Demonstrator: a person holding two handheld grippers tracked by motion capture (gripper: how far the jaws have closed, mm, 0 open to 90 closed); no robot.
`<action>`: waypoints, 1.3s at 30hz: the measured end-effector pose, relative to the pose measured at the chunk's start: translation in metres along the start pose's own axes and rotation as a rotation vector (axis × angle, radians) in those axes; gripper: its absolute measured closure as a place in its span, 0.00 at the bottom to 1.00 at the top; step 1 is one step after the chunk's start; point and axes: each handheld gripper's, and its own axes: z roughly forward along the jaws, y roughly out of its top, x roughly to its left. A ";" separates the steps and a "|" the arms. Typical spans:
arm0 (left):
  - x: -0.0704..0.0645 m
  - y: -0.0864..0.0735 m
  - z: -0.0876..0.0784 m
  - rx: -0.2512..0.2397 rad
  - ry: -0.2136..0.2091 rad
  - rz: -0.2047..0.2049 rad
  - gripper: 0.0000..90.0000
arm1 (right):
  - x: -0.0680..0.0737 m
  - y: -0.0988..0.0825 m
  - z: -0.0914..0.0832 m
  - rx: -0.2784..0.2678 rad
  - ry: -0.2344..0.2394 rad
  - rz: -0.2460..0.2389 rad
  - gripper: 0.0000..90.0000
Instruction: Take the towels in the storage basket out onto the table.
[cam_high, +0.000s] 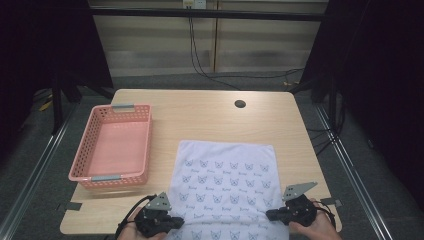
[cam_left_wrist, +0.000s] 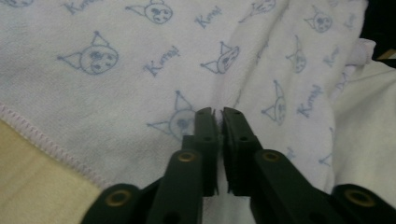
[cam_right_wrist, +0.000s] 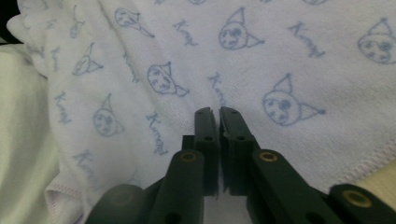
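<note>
Here's the white towel (cam_high: 223, 182) with its blue cat-face print, lying flat on the near half of the table (cam_high: 200, 112), its near edge hanging over the front edge. Left tool (cam_high: 176, 220) sits at the towel's near-left corner, right tool (cam_high: 270, 214) at the near-right corner, a hand behind each. In the left gripper view the two black jaws are pressed nearly together, and a thin fold of the towel (cam_left_wrist: 140, 70) is nipped between the tips. Same in the right gripper view: jaws squeezed close, pinching a ridge of the towel (cam_right_wrist: 261, 60). Off by the left edge sits a pink basket (cam_high: 85, 145), well apart from the towel.
</note>
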 end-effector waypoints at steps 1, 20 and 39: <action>0.000 0.000 0.000 0.000 0.000 0.000 0.84 | 0.000 0.000 0.000 0.000 0.000 0.000 0.92; 0.082 0.059 0.030 -0.076 0.198 -0.055 0.74 | -0.072 0.055 0.004 -0.229 -0.228 0.125 0.62; 0.040 0.024 0.012 -0.027 0.072 -0.037 0.95 | -0.044 0.020 0.008 -0.099 -0.179 0.090 0.99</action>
